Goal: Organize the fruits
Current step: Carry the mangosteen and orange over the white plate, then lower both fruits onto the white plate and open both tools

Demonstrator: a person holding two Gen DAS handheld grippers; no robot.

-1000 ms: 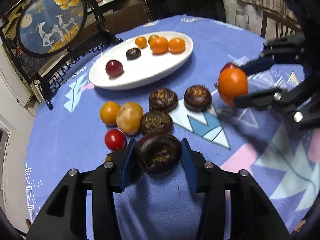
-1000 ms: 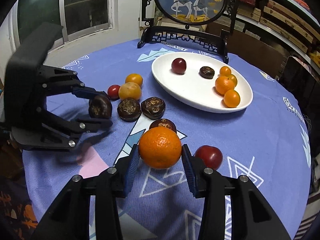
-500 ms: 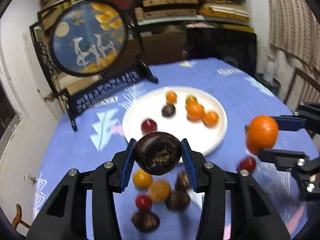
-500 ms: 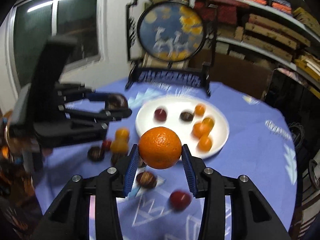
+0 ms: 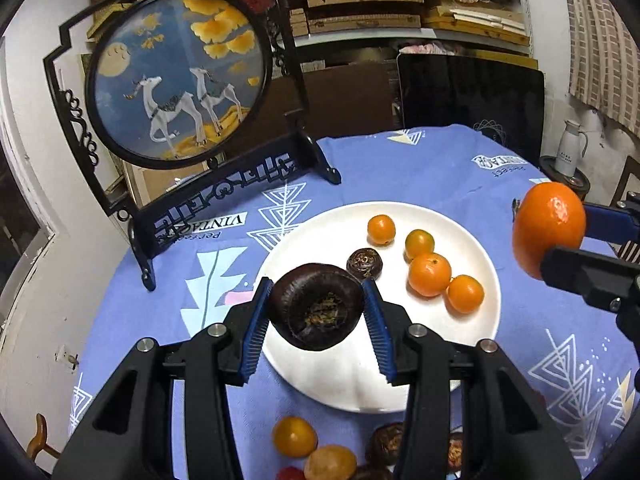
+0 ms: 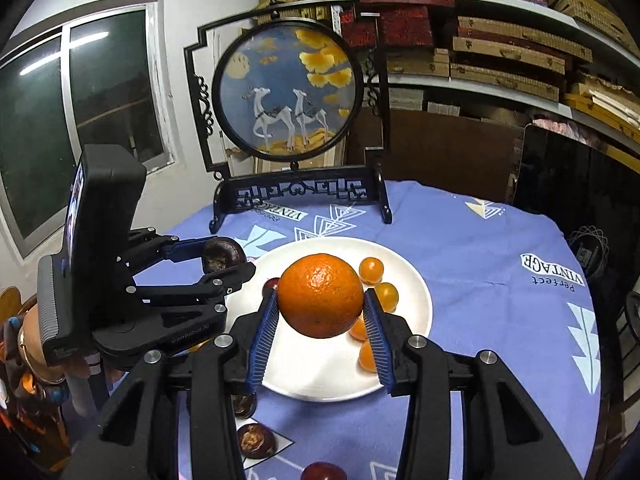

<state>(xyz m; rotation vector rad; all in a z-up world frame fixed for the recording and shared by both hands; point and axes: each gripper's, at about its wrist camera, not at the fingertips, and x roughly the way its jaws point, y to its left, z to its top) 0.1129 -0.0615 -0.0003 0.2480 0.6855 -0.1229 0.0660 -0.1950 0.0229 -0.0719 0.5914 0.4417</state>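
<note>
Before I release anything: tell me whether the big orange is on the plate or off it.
Off it. The big orange hangs clamped between the right gripper fingers, above the white plate.

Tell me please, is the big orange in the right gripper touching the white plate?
Apart. In the left wrist view the orange, clamped in the right gripper, hangs beside the white plate, with blue tablecloth showing between them.

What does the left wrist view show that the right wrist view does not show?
Only the left wrist view: a white jug off the table, and a yellow fruit on the cloth.
Only the right wrist view: a window and a red fruit on the cloth.
Both: the white plate, the orange in the right tongs, the dark fruit in the left tongs.
</note>
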